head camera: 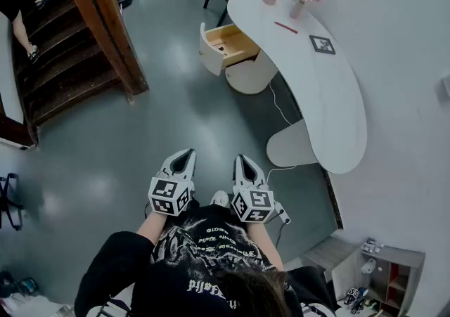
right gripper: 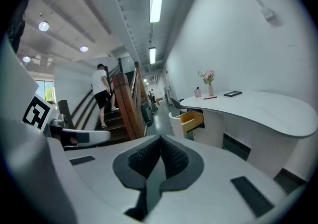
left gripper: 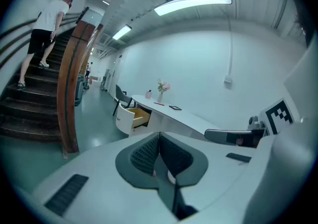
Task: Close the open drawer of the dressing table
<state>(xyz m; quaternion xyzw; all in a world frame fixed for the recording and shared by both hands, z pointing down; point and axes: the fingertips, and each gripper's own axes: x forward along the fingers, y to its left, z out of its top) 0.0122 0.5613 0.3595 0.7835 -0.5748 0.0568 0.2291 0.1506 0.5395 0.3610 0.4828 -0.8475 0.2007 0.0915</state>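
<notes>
Both claws (head camera: 185,157) (head camera: 243,162) well short of drawer (head camera: 226,46).

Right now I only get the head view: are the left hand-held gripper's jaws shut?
Observer: Yes. In its own view the left hand-held gripper has its jaws together, with nothing between them.
Operator: And the right one?
Observer: The right hand-held gripper is shut and empty too.
Operator: Who is on the stairs?
Observer: A person in a white top and dark shorts, climbing with their back turned.
</notes>
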